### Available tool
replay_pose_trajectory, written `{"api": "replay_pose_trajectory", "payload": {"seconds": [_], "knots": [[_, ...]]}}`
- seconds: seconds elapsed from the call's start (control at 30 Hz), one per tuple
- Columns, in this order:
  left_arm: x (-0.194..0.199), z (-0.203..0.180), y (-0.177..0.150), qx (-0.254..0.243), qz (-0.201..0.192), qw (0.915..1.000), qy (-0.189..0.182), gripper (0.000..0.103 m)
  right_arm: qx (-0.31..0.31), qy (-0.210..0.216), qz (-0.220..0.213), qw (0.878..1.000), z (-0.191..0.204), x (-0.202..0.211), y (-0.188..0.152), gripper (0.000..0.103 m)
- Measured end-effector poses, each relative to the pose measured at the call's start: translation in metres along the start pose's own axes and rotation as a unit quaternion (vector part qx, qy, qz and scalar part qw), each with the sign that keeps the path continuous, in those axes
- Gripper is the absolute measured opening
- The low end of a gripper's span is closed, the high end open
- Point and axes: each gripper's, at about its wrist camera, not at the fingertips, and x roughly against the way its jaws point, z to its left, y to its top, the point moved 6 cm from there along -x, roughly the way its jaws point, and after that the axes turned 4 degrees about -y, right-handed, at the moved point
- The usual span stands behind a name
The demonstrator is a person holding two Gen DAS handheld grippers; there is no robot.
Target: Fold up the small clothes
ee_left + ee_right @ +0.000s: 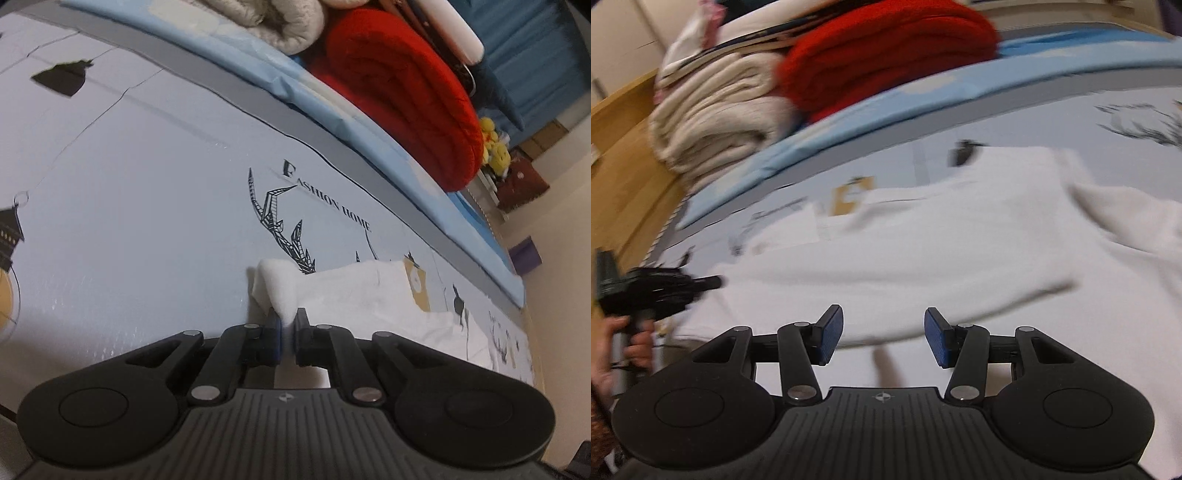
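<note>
So the white garment is spread flat on the pale printed sheet, its long side running left-right across the middle of the right wrist frame. The left gripper is pinching a bunched corner of it at center frame, so that hand's clearly closer. The right gripper hangs half-spread, holding nothing, just short of the near hem.

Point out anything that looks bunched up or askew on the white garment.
The white garment lies mostly flat on the printed sheet, but its corner is pinched into a raised peak in the left gripper. Nothing else stands out.
</note>
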Motion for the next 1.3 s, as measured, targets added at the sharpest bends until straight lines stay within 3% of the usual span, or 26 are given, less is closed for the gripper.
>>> {"api": "replay_pose_trajectory", "payload": {"seconds": [0.07, 0.13, 0.2, 0.33, 0.37, 0.4, 0.43, 0.47, 0.5, 0.53, 0.6, 0.7, 0.77, 0.83, 0.9, 0.93, 1.0, 1.1, 1.17, 1.3], "knots": [[0.004, 0.000, 0.001, 0.013, 0.000, 0.9999, -0.005, 0.016, 0.018, 0.033, 0.015, 0.999, 0.029, -0.012, 0.001, 0.051], [0.019, 0.003, 0.000, 0.036, 0.006, 0.9993, -0.005, 0.039, 0.048, 0.063, 0.018, 0.997, 0.058, -0.022, 0.003, 0.051], [0.040, 0.004, -0.006, 0.056, 0.006, 0.9984, 0.007, 0.048, 0.068, 0.084, 0.020, 0.994, 0.081, -0.030, 0.003, 0.050], [0.058, -0.027, -0.026, 0.025, 0.049, 0.9981, 0.026, 0.048, 0.074, 0.091, 0.023, 0.993, 0.102, -0.044, 0.001, 0.050], [0.056, -0.033, -0.036, 0.004, 0.066, 0.9966, 0.050, 0.048, 0.076, 0.085, 0.021, 0.993, 0.103, -0.048, 0.000, 0.050], [0.052, -0.034, -0.048, -0.020, 0.082, 0.9912, 0.102, 0.048, 0.083, 0.070, 0.022, 0.994, 0.103, -0.056, -0.003, 0.050], [0.051, -0.032, -0.061, -0.046, 0.092, 0.9826, 0.155, 0.048, 0.093, 0.051, 0.034, 0.994, 0.102, -0.066, -0.009, 0.050], [0.051, -0.035, -0.069, -0.081, 0.088, 0.9766, 0.179, 0.049, 0.112, 0.030, 0.060, 0.992, 0.100, -0.077, -0.016, 0.047], [0.055, -0.040, -0.074, -0.105, 0.076, 0.9730, 0.191, 0.054, 0.141, 0.012, 0.079, 0.987, 0.099, -0.084, -0.025, 0.043], [0.061, -0.043, -0.077, -0.111, 0.070, 0.9675, 0.216, 0.058, 0.180, 0.012, 0.057, 0.982, 0.104, -0.079, -0.029, 0.043], [0.077, -0.045, -0.080, -0.097, 0.046, 0.9666, 0.233, 0.058, 0.233, 0.017, 0.063, 0.970, 0.110, -0.069, -0.040, 0.043], [0.095, -0.040, -0.080, -0.059, 0.007, 0.9680, 0.244, 0.058, 0.225, 0.029, 0.054, 0.972, 0.096, -0.041, -0.040, 0.039], [0.103, -0.040, -0.075, -0.018, -0.032, 0.9761, 0.214, 0.061, 0.155, 0.019, 0.022, 0.987, 0.063, -0.014, -0.022, 0.040], [0.102, -0.048, -0.068, 0.009, -0.066, 0.9847, 0.161, 0.079, 0.052, -0.009, -0.016, 0.998, 0.006, 0.021, -0.002, 0.042], [0.097, -0.056, -0.066, 0.009, -0.085, 0.9872, 0.134, 0.084, -0.042, -0.065, -0.053, 0.996, -0.063, 0.057, 0.012, 0.042], [0.093, -0.062, -0.067, -0.001, -0.090, 0.9874, 0.130, 0.084, -0.082, -0.101, -0.071, 0.989, -0.100, 0.076, 0.016, 0.042], [0.086, -0.066, -0.069, -0.022, -0.092, 0.9863, 0.135, 0.085, -0.158, -0.187, -0.100, 0.964, -0.178, 0.116, 0.018, 0.043], [0.078, -0.069, -0.067, -0.024, -0.091, 0.9858, 0.139, 0.085, -0.245, -0.291, -0.137, 0.914, -0.277, 0.174, 0.018, 0.044], [0.075, -0.067, -0.066, -0.013, -0.092, 0.9863, 0.136, 0.085, -0.309, -0.294, -0.150, 0.892, -0.320, 0.197, 0.022, 0.044], [0.069, -0.065, -0.065, -0.020, -0.089, 0.9856, 0.142, 0.085, -0.351, -0.317, -0.162, 0.866, -0.361, 0.209, 0.060, 0.044]]}}
